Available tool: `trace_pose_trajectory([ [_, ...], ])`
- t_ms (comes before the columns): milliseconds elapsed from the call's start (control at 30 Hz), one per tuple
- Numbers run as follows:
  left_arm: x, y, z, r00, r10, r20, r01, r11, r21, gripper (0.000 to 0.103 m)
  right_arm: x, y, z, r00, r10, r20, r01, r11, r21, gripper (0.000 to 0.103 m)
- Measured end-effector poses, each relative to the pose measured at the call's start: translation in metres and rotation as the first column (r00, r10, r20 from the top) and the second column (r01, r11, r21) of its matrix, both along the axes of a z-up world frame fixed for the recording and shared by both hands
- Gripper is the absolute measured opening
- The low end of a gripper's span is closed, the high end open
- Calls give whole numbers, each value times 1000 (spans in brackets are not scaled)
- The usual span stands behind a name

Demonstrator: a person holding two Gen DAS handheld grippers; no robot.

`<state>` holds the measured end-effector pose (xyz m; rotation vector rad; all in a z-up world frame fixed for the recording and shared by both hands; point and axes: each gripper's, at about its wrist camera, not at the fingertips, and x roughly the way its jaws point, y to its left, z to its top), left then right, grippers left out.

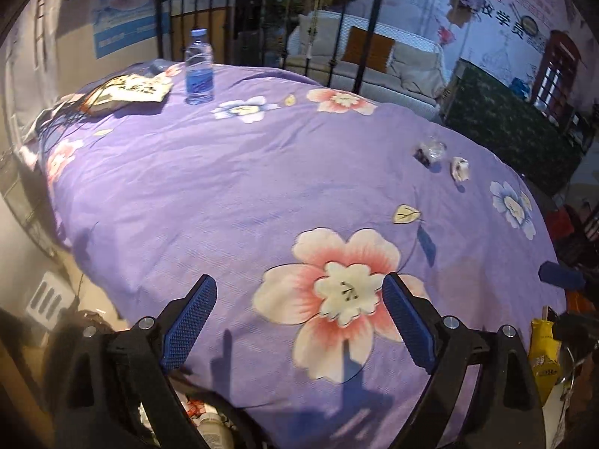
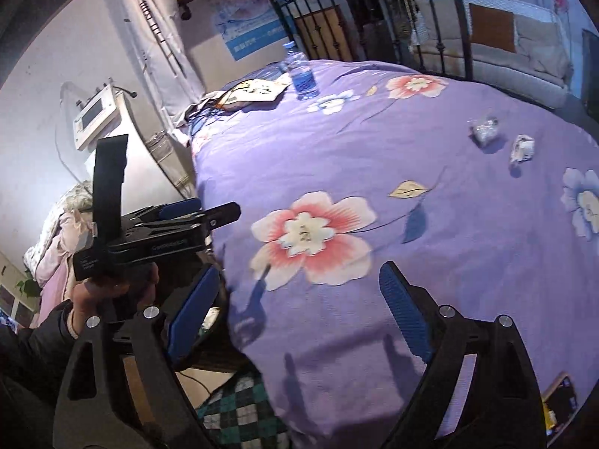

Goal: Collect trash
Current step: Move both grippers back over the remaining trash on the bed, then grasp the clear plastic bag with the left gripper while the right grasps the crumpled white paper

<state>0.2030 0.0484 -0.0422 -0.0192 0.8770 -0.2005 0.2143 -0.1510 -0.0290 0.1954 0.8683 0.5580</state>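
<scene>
At the far left of the purple flower-printed quilt (image 1: 232,187) lies a flat printed snack wrapper in white, yellow and black (image 1: 129,91), with dark thin cords beside it. Just to its right a clear plastic water bottle with a blue label and blue cap (image 1: 199,69) stands upright near the black metal bed rail (image 1: 269,18).

Your left gripper (image 1: 299,321) hangs over the near edge of the quilt, above the big pink and white flower, its blue ribbed pads spread wide with nothing between them. In the right wrist view you see it from the side, gripped in your left hand (image 2: 112,292).

Your right gripper (image 2: 295,314) is also spread wide and empty over the quilt's near edge.

Further right, well away from both grippers, sit a crumpled clear plastic wrapper (image 1: 430,151) and, just beside it, a crumpled white paper scrap (image 1: 460,168), both resting on the quilt.
</scene>
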Motion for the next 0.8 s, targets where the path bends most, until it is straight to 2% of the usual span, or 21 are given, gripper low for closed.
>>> trace_pose_trajectory([
  [233,50,-83,-7,983,-185,-18,185,981,52,88,53,-95,-21,984,-177,-28,170,971,-168,87],
  [400,102,-140,-16,969,-245,-42,247,968,43,88,93,-149,-47,960,-273,-61,257,947,-194,87],
  [567,158,-201,-23,955,-296,7,293,949,115,87,141,-172,-70,946,-306,-109,278,936,-218,87],
  [700,200,-239,-37,946,-324,-19,323,934,151,87,172,-185,-78,936,-329,-121,298,928,-225,87],
  [800,224,-256,-52,949,-313,-38,315,933,171,81,182,-196,-82,927,-347,-140,318,928,-196,87],
])
